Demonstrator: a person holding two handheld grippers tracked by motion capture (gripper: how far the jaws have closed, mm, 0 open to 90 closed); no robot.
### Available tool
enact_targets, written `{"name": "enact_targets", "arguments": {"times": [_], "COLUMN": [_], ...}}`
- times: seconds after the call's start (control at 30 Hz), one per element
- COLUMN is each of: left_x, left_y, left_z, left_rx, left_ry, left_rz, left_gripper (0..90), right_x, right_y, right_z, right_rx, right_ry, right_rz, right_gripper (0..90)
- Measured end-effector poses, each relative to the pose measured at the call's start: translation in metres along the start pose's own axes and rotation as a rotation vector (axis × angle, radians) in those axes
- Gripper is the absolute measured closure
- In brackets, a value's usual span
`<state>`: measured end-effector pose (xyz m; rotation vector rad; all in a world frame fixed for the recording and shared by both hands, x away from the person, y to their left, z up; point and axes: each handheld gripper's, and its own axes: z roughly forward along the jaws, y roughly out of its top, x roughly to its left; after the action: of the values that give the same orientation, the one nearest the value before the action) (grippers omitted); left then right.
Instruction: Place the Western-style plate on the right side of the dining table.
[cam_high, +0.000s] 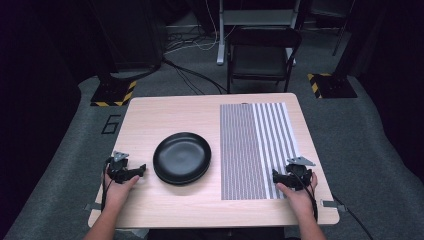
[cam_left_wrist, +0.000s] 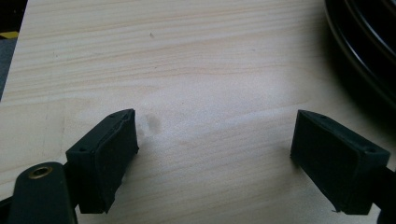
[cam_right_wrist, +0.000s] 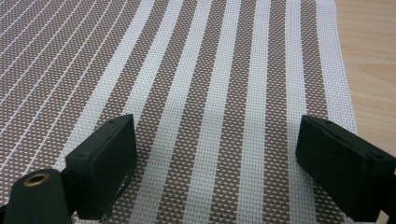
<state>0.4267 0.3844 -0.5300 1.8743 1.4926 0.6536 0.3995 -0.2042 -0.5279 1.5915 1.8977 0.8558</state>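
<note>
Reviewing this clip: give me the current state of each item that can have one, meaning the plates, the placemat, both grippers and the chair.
black plates: stacked, upright, nothing on them, on bare wood beside the mat.
striped placemat: spread flat on the table's right half, nothing on it.
left gripper: jaws open, nothing between them, over bare table near the plates.
right gripper: jaws open, nothing between them, over the placemat.
folding chair: unfolded, unoccupied, beyond the table.
</note>
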Motion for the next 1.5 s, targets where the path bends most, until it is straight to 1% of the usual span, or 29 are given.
{"name": "enact_targets", "arguments": {"times": [0.2,0.3,0.37,0.4,0.43,0.53,0.57,0.6,0.67,0.7,0.8,0.83,0.87,0.9,0.93,0.97,1.0,1.07,1.1,1.13,1.2,1.23,1.27,1.3,1.37,1.4,1.43,1.47,1.5], "left_x": [-0.001,0.000,-0.001,-0.002,-0.001,-0.002,-0.002,-0.002,-0.002,-0.002,-0.001,-0.001,-0.002,0.000,-0.001,-0.001,0.000,0.001,0.002,0.002,0.002,0.002,0.001,0.001,0.000,0.000,0.000,-0.001,-0.001], "left_y": [0.000,0.000,0.000,0.000,0.000,0.000,0.000,0.000,0.000,0.000,0.000,0.000,0.000,0.001,0.001,0.001,0.001,0.001,0.001,0.001,0.001,0.001,0.000,0.000,0.001,0.001,0.002,0.003,0.004], "left_z": [0.000,0.000,0.000,0.000,0.000,0.000,0.000,0.000,-0.001,-0.001,-0.002,-0.002,-0.002,-0.004,-0.005,-0.005,-0.007,-0.010,-0.012,-0.012,-0.014,-0.016,-0.019,-0.021,-0.024,-0.024,-0.026,-0.030,-0.033], "left_rx": [0.000,-0.004,-0.010,-0.009,-0.003,-0.004,-0.001,-0.013,-0.020,-0.019,-0.021,-0.020,-0.030,-0.015,-0.014,-0.014,-0.007,0.006,0.008,0.008,0.002,0.000,-0.008,-0.013,-0.029,-0.029,-0.030,-0.044,-0.043], "left_ry": [0.002,-0.003,-0.005,-0.002,0.003,0.004,0.004,0.007,0.004,0.004,0.007,0.011,0.012,0.015,0.019,0.019,0.021,0.012,0.005,0.005,-0.016,-0.027,-0.046,-0.055,-0.070,-0.070,-0.079,-0.084,-0.083], "left_rz": [-0.005,0.001,-0.003,-0.006,0.003,-0.005,-0.004,-0.005,-0.013,-0.009,-0.015,-0.017,-0.029,-0.032,-0.049,-0.049,-0.063,-0.081,-0.088,-0.088,-0.109,-0.112,-0.117,-0.123,-0.133,-0.133,-0.134,-0.129,-0.127], "left_gripper": [14.8,15.8,16.8,16.8,16.8,16.8,17.4,19.1,23.7,25.1,26.5,29.9,36.7,38.6,41.8,43.3,43.7,48.0,49.1,50.4,51.5,51.8,52.3,52.3,52.6,52.5,52.5,52.5,52.4], "right_x": [0.001,0.000,0.001,0.001,0.001,0.002,0.002,0.002,0.002,0.002,0.002,0.002,0.001,0.000,-0.001,-0.001,-0.003,-0.004,-0.004,-0.004,-0.003,-0.001,0.003,0.006,0.011,0.011,0.012,0.015,0.017], "right_y": [0.000,0.000,0.000,0.000,0.000,-0.001,-0.001,-0.001,-0.001,-0.001,-0.001,-0.001,-0.001,-0.001,-0.001,-0.001,0.001,0.002,0.002,0.003,0.003,0.004,0.005,0.006,0.008,0.008,0.009,0.011,0.012], "right_z": [0.000,0.000,0.000,0.000,-0.001,-0.001,-0.001,-0.001,-0.001,-0.001,-0.001,-0.002,-0.002,-0.005,-0.006,-0.006,-0.007,-0.008,-0.009,-0.010,-0.010,-0.011,-0.012,-0.012,-0.011,-0.011,-0.011,-0.012,-0.013], "right_rx": [0.001,0.004,0.004,-0.002,0.005,-0.002,-0.002,-0.002,-0.002,-0.003,-0.004,0.002,-0.005,-0.007,-0.008,-0.008,-0.002,-0.002,-0.002,0.006,0.008,0.008,0.005,0.004,0.014,0.014,0.026,0.035,0.034], "right_ry": [-0.008,-0.006,-0.007,-0.010,-0.010,-0.007,-0.007,-0.007,-0.008,-0.009,-0.010,-0.012,-0.011,-0.014,-0.013,-0.013,-0.019,-0.029,-0.022,-0.004,0.000,0.000,-0.006,-0.009,0.006,0.006,0.016,0.045,0.065], "right_rz": [-0.003,-0.003,-0.003,-0.003,-0.002,0.004,0.004,0.004,0.005,0.006,0.008,0.007,0.012,0.014,0.017,0.017,0.033,0.055,0.072,0.079,0.076,0.067,0.040,0.032,0.015,0.015,0.004,0.014,0.024], "right_gripper": [11.4,11.4,11.6,12.0,12.7,13.1,13.1,13.2,13.4,13.7,14.5,16.3,19.6,28.5,33.3,33.3,40.6,45.7,49.0,49.5,49.8,50.2,51.4,52.3,52.7,52.7,53.3,54.8,54.7]}}
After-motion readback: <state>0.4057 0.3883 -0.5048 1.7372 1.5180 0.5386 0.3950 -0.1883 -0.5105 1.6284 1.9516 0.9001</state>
